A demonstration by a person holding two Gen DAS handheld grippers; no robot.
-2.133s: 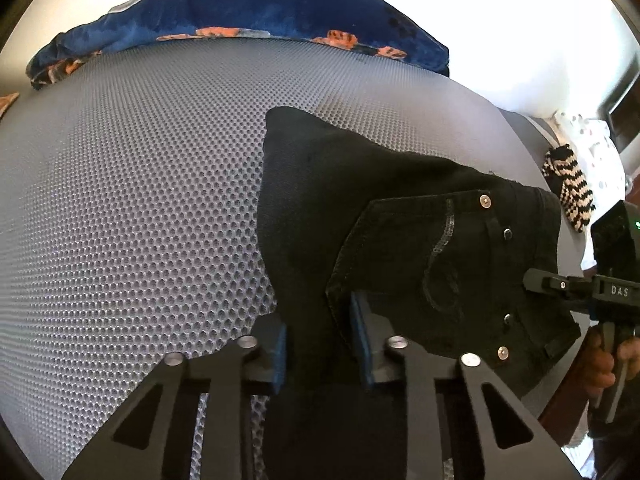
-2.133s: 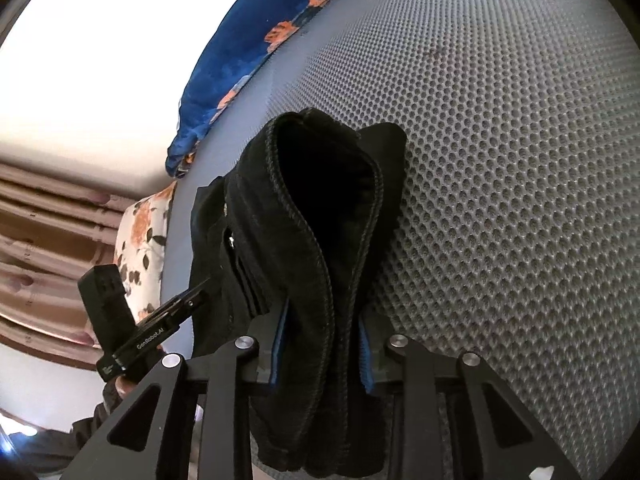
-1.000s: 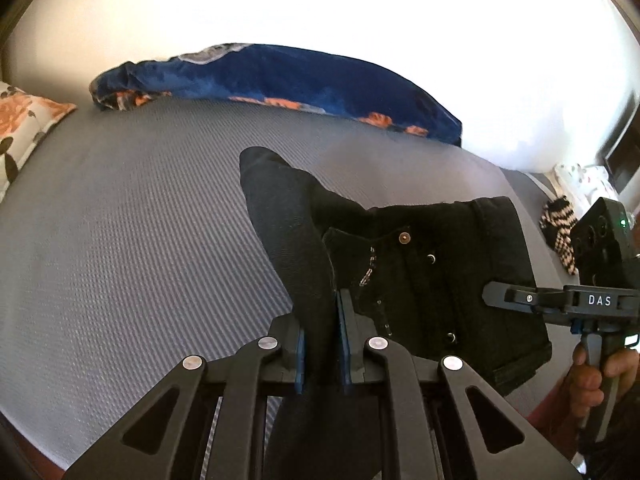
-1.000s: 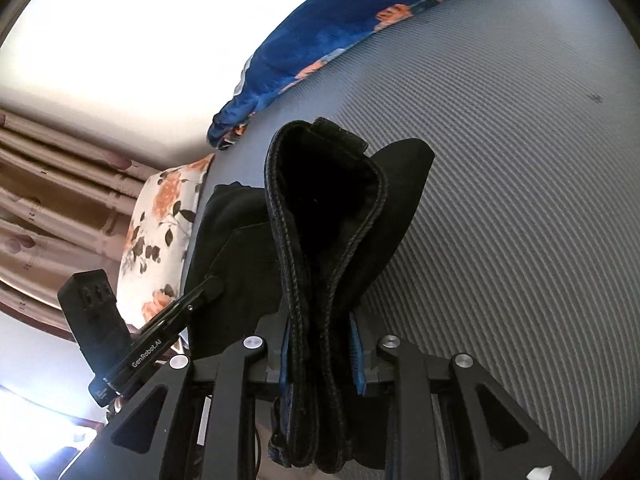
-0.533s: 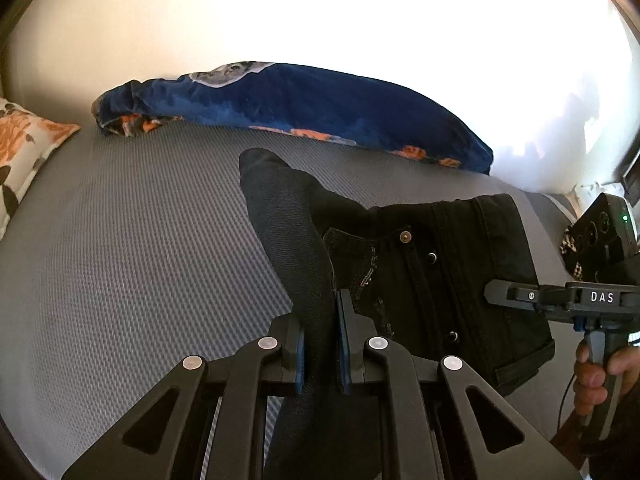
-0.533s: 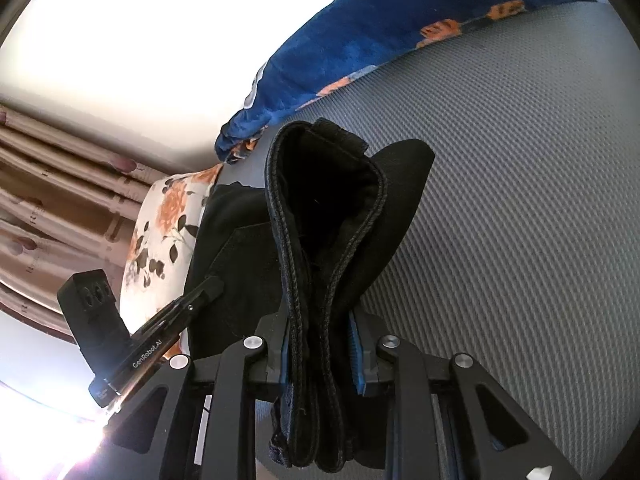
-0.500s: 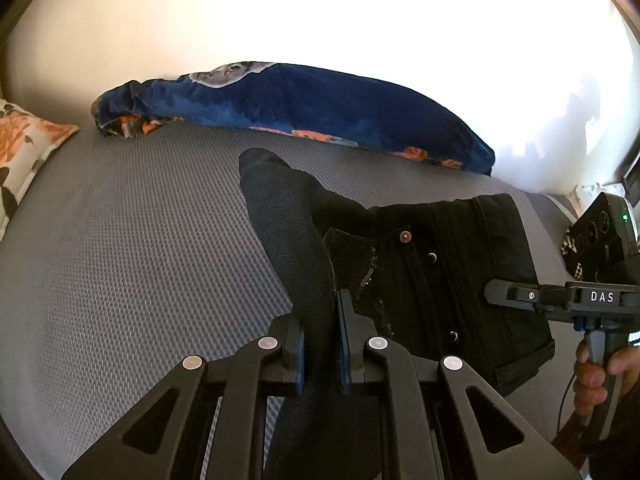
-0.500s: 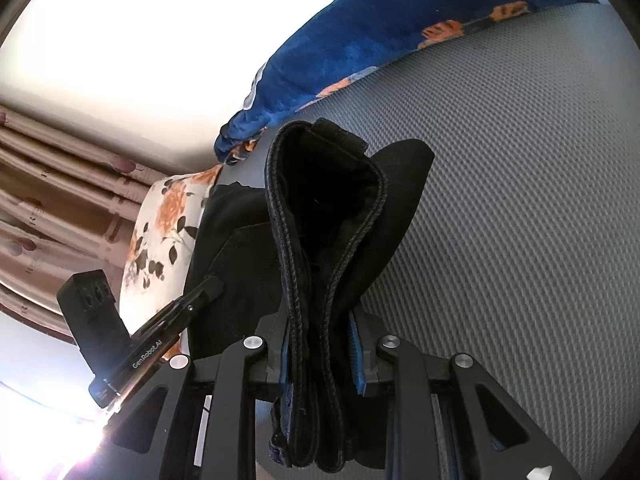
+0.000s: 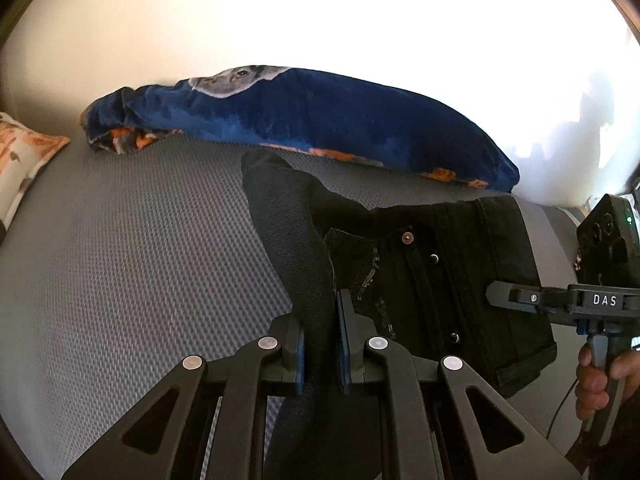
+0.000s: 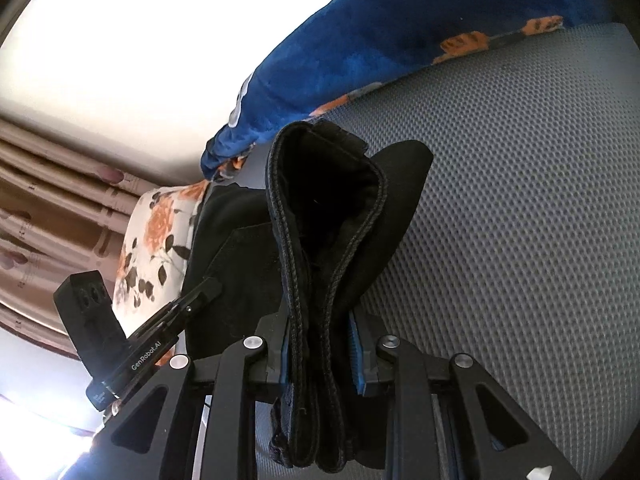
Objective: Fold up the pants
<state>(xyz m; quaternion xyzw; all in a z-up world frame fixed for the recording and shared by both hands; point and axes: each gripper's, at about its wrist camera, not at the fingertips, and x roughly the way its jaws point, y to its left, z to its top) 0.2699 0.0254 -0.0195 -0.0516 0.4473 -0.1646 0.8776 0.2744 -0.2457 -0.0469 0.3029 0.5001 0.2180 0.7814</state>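
Grey mesh-textured bed [image 9: 120,264] under a bright wall, with a blue floral blanket [image 9: 320,120] bunched along its far edge — our landmark. Since a second ago we have pulled both hands back from that blanket: it now sits higher and smaller in the left wrist view, and more grey bed shows between it and the black pants [image 9: 440,280]. Left gripper [image 9: 320,344] has its jaws clamped on a thin fold of leg fabric; right gripper [image 10: 320,356] has its jaws clamped on a thicker bundle of stitched hems. The pants lie on the bed just short of the blanket, waistband side showing rivets, held ends lifted toward us. We judge the fold is mid-way — fabric drawn taut, not yet laid down.
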